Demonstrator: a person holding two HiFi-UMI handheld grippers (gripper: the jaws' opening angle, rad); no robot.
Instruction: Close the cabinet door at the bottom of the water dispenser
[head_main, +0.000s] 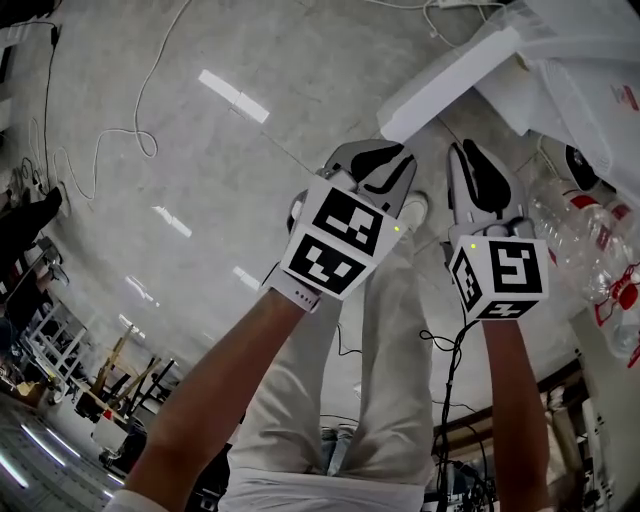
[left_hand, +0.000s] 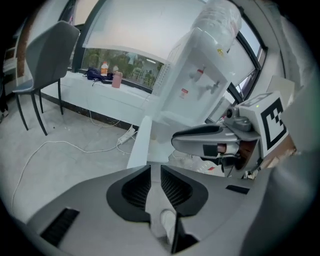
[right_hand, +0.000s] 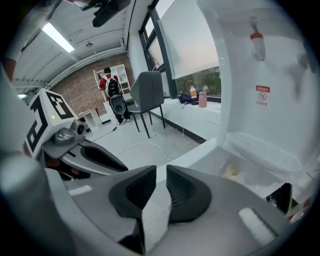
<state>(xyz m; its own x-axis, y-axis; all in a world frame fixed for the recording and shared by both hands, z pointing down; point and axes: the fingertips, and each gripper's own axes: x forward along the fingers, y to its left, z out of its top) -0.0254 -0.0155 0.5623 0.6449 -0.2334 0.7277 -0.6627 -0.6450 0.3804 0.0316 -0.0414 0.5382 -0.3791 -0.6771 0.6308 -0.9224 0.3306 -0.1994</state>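
The white water dispenser (left_hand: 200, 85) stands ahead, its red tap (right_hand: 257, 40) high up. Its bottom cabinet door (head_main: 450, 80) is swung open and shows edge-on as a white slab (left_hand: 140, 145), (right_hand: 200, 152). Behind the door the compartment (right_hand: 250, 162) is open. My left gripper (head_main: 385, 160), (left_hand: 155, 172) points at the door's edge from a short way off, its jaws a narrow gap apart with nothing between. My right gripper (head_main: 478, 165), (right_hand: 161, 175) hangs beside it, nearer the dispenser, jaws slightly apart and empty.
Clear plastic bottles (head_main: 580, 235) lie on the floor right of the dispenser. A white cable (head_main: 110, 135) and a power strip (left_hand: 126, 135) lie on the floor to the left. A grey chair (left_hand: 45, 55) stands far left. A person (right_hand: 111, 90) stands far off.
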